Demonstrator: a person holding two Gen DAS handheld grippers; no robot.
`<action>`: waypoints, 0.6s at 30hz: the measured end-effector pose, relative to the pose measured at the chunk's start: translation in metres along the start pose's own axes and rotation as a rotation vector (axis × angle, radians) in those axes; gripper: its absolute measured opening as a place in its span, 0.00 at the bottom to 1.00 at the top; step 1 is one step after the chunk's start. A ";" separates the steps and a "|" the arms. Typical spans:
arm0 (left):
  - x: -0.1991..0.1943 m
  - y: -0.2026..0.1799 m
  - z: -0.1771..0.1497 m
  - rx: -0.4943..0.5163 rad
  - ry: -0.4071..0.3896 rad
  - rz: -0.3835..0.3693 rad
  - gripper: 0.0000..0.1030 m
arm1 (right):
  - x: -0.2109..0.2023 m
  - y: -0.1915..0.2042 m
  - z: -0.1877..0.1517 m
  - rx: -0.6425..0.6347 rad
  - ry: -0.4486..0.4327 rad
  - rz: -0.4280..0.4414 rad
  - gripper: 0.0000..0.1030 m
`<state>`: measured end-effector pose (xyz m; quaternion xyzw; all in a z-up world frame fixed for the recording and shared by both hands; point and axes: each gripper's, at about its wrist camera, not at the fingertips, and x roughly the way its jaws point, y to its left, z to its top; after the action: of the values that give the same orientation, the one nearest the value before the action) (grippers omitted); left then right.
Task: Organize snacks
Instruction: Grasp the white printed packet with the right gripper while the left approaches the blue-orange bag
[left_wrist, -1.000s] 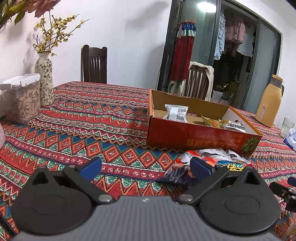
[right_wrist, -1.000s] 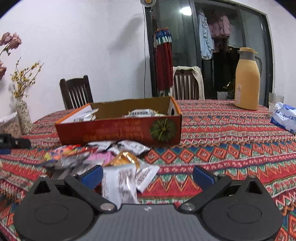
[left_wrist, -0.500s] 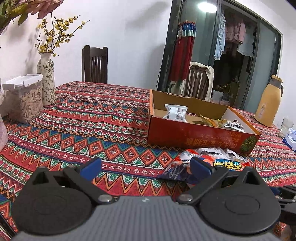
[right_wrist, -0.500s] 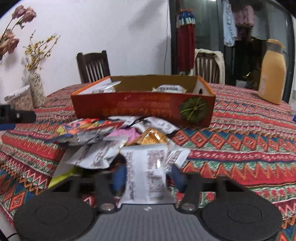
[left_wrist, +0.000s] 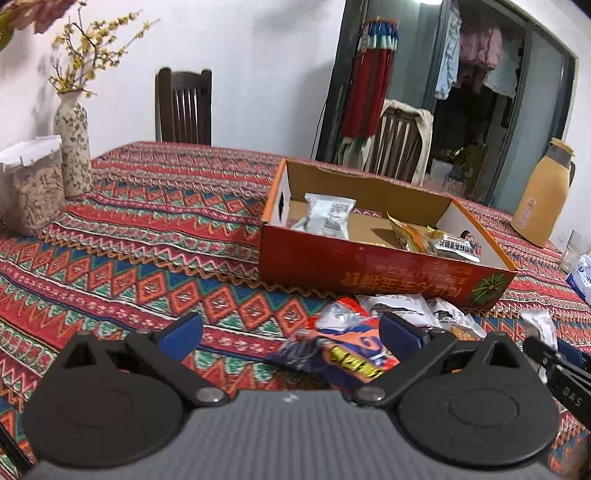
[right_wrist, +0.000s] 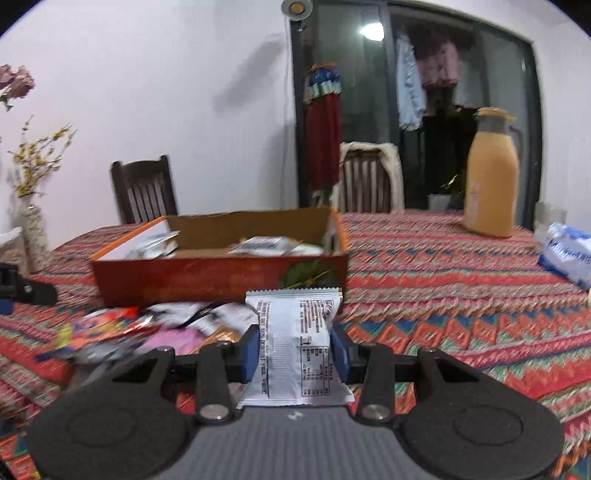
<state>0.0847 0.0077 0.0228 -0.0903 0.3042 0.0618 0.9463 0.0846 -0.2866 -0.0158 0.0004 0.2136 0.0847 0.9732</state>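
Note:
My right gripper (right_wrist: 294, 350) is shut on a white snack packet (right_wrist: 295, 343) with dark print, lifted clear of the pile. Beyond it stands the open red cardboard box (right_wrist: 221, 275) with a few packets inside. A heap of loose snack packets (right_wrist: 122, 332) lies on the cloth in front of the box. My left gripper (left_wrist: 290, 334) is open, its blue pads wide apart above the cloth, with an orange and blue packet (left_wrist: 343, 350) just past its right finger. The same box (left_wrist: 369, 269) holds a white packet (left_wrist: 328, 216) and orange ones.
A patterned tablecloth (left_wrist: 147, 240) covers the table. A clear container of seeds (left_wrist: 29, 184) and a flower vase (left_wrist: 72, 144) stand at the left. A yellow thermos (right_wrist: 491, 173) and a blue and white tissue pack (right_wrist: 569, 254) sit at the right. Chairs stand behind.
My right gripper closed on the white packet in the pile and lifted it off the heap. My left gripper shifted slightly and stayed open.

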 end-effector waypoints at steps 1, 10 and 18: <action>0.002 -0.004 0.002 0.003 0.007 0.009 1.00 | 0.004 -0.002 0.002 0.000 -0.010 -0.010 0.39; 0.042 -0.043 0.025 0.032 0.160 0.068 1.00 | 0.023 -0.013 -0.001 0.030 -0.057 -0.017 0.39; 0.074 -0.077 0.022 0.180 0.259 0.166 1.00 | 0.018 -0.021 -0.003 0.067 -0.083 0.040 0.40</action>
<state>0.1702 -0.0579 0.0076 0.0129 0.4342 0.1003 0.8951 0.1029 -0.3042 -0.0263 0.0407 0.1757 0.0966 0.9788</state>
